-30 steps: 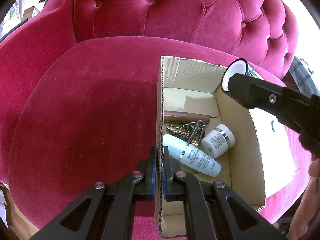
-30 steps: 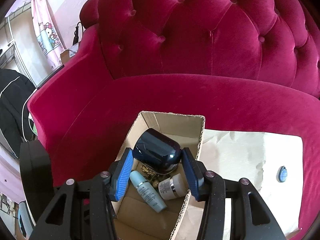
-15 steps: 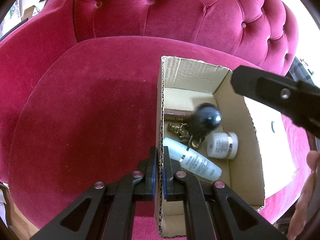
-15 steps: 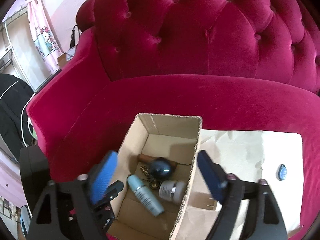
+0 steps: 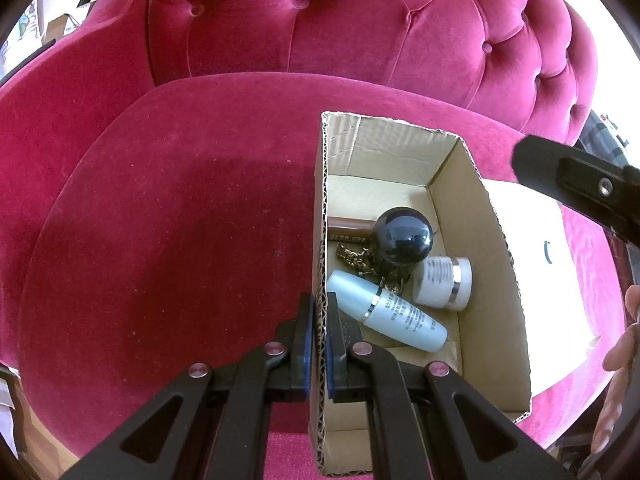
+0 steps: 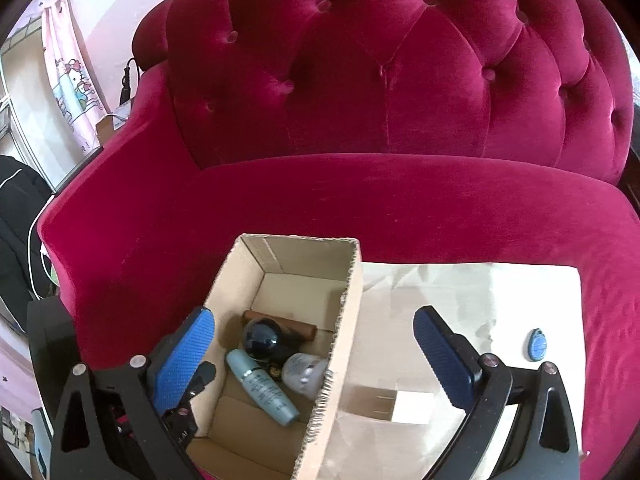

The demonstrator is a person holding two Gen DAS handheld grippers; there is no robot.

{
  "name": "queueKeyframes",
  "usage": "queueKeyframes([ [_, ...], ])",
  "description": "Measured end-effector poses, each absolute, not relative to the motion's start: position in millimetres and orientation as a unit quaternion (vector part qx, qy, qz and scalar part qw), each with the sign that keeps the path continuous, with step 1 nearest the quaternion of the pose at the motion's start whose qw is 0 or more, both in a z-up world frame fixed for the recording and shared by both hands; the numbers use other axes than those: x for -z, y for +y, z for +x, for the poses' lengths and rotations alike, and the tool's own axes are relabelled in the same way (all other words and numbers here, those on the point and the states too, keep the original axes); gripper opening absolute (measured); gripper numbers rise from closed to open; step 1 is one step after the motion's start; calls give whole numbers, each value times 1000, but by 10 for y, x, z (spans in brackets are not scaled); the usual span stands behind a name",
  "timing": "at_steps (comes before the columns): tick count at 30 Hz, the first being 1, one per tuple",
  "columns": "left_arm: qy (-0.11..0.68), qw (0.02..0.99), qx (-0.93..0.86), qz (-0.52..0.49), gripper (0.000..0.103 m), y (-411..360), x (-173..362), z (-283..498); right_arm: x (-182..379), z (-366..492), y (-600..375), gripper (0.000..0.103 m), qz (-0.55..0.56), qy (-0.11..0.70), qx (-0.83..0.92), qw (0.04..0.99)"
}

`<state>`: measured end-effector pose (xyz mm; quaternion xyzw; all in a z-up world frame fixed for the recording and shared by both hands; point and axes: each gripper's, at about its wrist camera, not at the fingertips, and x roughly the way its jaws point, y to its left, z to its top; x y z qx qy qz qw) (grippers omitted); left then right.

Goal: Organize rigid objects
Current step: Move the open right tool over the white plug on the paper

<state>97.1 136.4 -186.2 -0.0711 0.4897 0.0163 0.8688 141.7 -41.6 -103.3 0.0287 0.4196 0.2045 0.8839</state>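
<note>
**Left-wrist view: box wall pinched, dark jar lying inside**

Left-wrist view shows the left gripper (image 5: 318,344) clamped on the near left wall of the cardboard box (image 5: 508,300), which sits on the red sofa seat (image 5: 180,220). Inside, the dark round jar (image 5: 403,240) rests near the box's middle, touching the brown tube (image 5: 350,227), above the pale blue bottle (image 5: 386,316) and white jar (image 5: 442,283). The right gripper (image 6: 314,360) has its jaws opening wide over the box, nothing pressed between them. A blue tag (image 6: 535,345) lies on the paper sheet (image 6: 440,292) near its right edge.

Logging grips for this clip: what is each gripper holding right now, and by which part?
The left gripper is shut on the cardboard box, pinching its left side wall at the top edge. The right gripper holds nothing; its jaws are opening, empty, above the box.
</note>
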Motion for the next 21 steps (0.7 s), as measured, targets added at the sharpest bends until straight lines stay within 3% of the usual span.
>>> queueKeyframes([
  [21, 490, 869, -18, -68, 4, 1363, 1868, 978, 1110, 1416, -893, 102, -2, 431, -170, 886],
])
